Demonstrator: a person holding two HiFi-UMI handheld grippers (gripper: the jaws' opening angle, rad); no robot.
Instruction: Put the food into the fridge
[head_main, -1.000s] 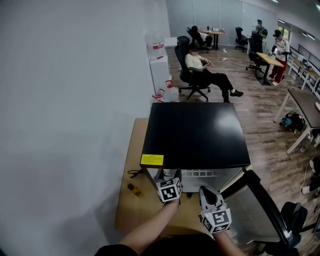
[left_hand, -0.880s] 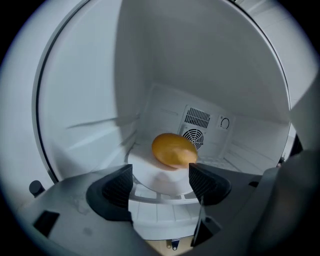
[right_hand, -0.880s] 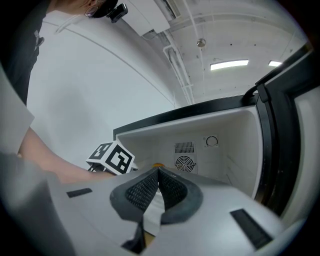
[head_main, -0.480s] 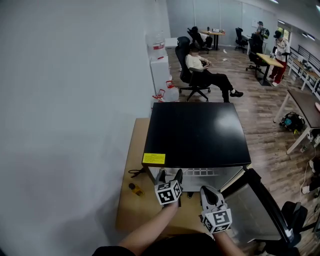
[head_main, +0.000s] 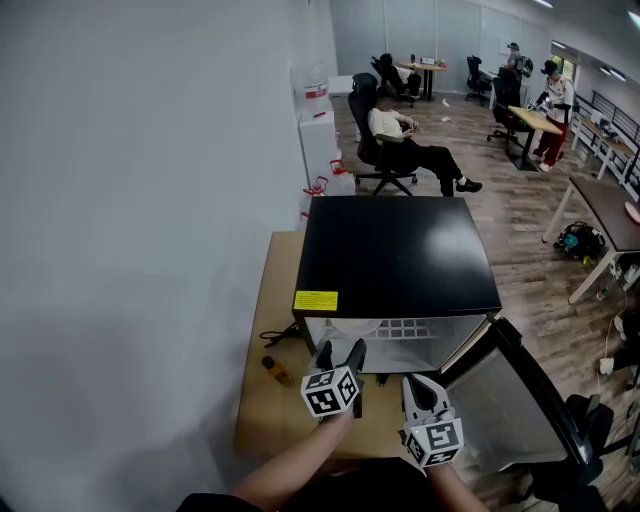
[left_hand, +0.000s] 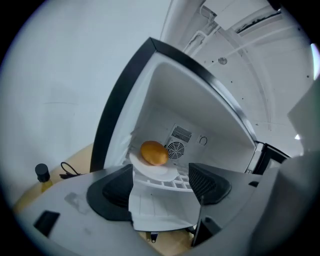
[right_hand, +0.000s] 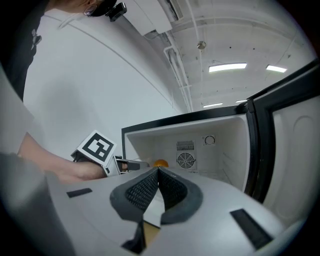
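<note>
A black mini fridge (head_main: 395, 255) stands on a wooden table (head_main: 265, 420), its door (head_main: 520, 400) swung open to the right. Inside, an orange round food item (left_hand: 154, 152) lies on a white plate (left_hand: 159, 172) on the white wire shelf, near the back fan. My left gripper (left_hand: 160, 182) hovers just outside the fridge mouth, open, nothing between its fingers; in the head view the left gripper (head_main: 340, 352) is in front of the opening. My right gripper (right_hand: 158, 172) is shut and empty, beside the left one and a little further back. The orange food (right_hand: 160, 163) shows past its tips.
A small yellow bottle (head_main: 275, 370) and a black cable (head_main: 272, 338) lie on the table left of the fridge, next to the white wall. Behind the fridge stand white boxes (head_main: 320, 135). A seated person (head_main: 410, 140) and desks are farther back.
My left gripper has drawn back from the fridge opening toward me, still open. More of the white shelf now shows in the head view. The right gripper has barely moved.
</note>
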